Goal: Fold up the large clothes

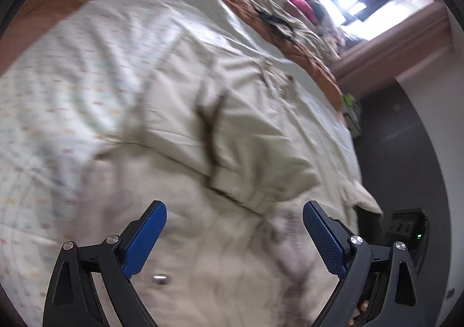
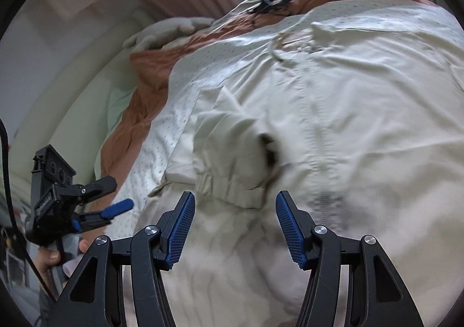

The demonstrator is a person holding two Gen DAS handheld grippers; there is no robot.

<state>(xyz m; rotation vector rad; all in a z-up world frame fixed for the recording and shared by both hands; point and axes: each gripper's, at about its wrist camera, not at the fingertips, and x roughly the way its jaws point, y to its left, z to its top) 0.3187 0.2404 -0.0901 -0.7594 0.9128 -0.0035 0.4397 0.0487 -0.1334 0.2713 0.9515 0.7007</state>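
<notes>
Bed (image 2: 150,130) with orange blanket, patterned white sheet (image 1: 58,101), cream jacket (image 2: 333,112) spread on top

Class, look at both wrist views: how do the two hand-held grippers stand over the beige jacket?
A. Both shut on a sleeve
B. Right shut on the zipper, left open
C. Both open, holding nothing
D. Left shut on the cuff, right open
C: the left hand-held gripper and right hand-held gripper show blue fingers spread apart, with the beige jacket lying unpinched between them.
</notes>
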